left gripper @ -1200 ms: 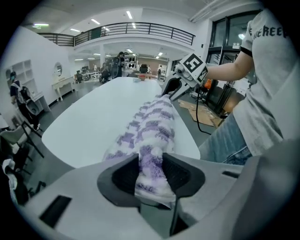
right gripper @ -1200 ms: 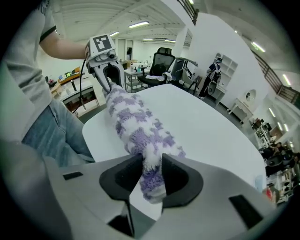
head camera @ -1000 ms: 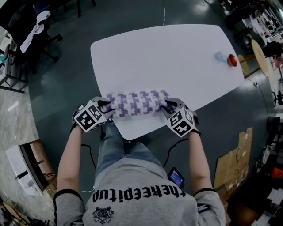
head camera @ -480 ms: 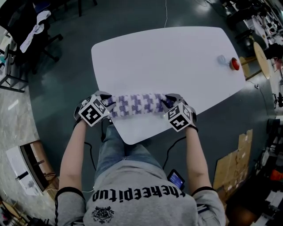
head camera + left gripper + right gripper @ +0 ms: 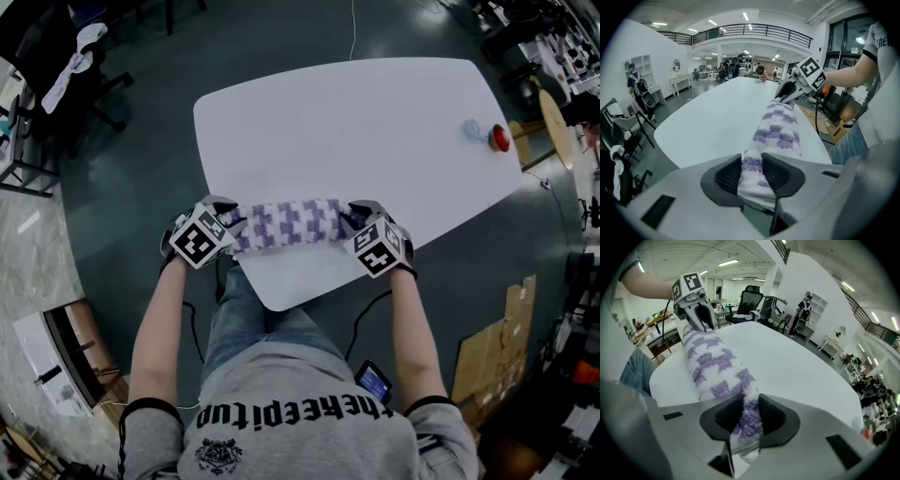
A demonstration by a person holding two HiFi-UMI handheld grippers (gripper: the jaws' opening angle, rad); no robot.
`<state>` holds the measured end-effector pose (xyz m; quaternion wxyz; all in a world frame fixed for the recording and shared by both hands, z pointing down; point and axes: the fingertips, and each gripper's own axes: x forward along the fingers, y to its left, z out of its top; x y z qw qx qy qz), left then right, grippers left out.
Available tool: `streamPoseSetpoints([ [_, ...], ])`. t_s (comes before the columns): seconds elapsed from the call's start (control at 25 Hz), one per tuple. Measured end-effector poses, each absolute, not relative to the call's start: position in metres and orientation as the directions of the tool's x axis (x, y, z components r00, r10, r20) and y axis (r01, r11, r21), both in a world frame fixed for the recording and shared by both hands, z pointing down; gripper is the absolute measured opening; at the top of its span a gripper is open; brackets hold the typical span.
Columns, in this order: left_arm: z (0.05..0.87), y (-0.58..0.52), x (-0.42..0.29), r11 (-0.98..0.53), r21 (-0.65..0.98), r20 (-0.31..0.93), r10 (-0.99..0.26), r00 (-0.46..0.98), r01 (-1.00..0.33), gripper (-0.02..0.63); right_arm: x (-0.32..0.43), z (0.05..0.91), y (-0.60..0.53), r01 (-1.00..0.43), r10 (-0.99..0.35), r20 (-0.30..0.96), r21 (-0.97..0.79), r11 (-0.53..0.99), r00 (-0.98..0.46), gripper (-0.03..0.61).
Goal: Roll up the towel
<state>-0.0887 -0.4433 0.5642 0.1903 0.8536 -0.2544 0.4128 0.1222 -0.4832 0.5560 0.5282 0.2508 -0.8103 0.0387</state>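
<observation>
Presently: one rolled towel [image 5: 286, 224], white with purple checks, lying crosswise near the lower edge of the white table [image 5: 375, 112], at the centre of the head view. Left gripper [image 5: 228, 225], at the roll's left end, has its jaws pinched narrow on the towel's end, pads pressing the fabric. Right gripper [image 5: 353, 219], at the roll's right end, is likewise clamped on the towel's end. One red round object [image 5: 500, 139] and a small bluish item [image 5: 472, 128] sit just beside each other at the table's upper right, well apart from the towel.

Left claw [image 5: 752, 174] pinching rolled towel [image 5: 776, 129] end, white table [image 5: 708, 126]
</observation>
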Motion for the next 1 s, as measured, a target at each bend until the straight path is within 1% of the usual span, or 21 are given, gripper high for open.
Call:
streamPoseSetpoints([
  [0.16,0.55,-0.444,-0.091,-0.79,0.112,0.796,-0.292,0.53,-0.603,0.138,0.124,0.542,-0.486,-0.511,-0.389,0.846,0.168,0.843,-0.363,0.106],
  [0.24,0.537,-0.447,-0.091,-0.772,0.132,0.771,-0.314,0.554,-0.621,0.138,0.125,0.531,-0.488,-0.559,-0.412,0.826,0.147,0.816,-0.385,0.106],
  [0.36,0.51,-0.458,-0.092,-0.739,0.144,0.715,-0.382,0.585,-0.658,0.138,0.124,0.506,-0.492,-0.63,-0.465,0.784,0.124,0.767,-0.411,0.106],
  [0.48,0.48,-0.47,-0.093,-0.702,0.12,0.658,-0.473,0.586,-0.702,0.138,0.119,0.48,-0.495,-0.68,-0.507,0.732,0.081,0.729,-0.456,0.103],
  [0.52,0.47,-0.473,-0.093,-0.688,0.106,0.638,-0.507,0.58,-0.717,0.125,0.118,0.474,-0.496,-0.694,-0.524,0.712,0.071,0.716,-0.467,0.088],
  [0.56,0.461,-0.475,-0.093,-0.673,0.089,0.615,-0.543,0.572,-0.734,0.101,0.118,0.467,-0.496,-0.71,-0.544,0.692,0.065,0.702,-0.474,0.057],
  [0.64,0.441,-0.479,-0.093,-0.637,0.056,0.564,-0.615,0.55,-0.769,0.024,0.117,0.454,-0.496,-0.736,-0.583,0.651,0.055,0.675,-0.486,0.009],
  [0.76,0.401,-0.481,-0.093,-0.597,0.024,0.479,-0.697,0.533,-0.802,0.008,0.114,0.424,-0.496,-0.759,-0.635,0.585,0.05,0.649,-0.504,0.002],
  [1.0,0.293,-0.464,-0.084,-0.547,-0.019,0.312,-0.798,0.515,-0.837,0.005,0.113,0.326,-0.484,-0.805,-0.74,0.444,0.066,0.589,-0.505,0.003],
])
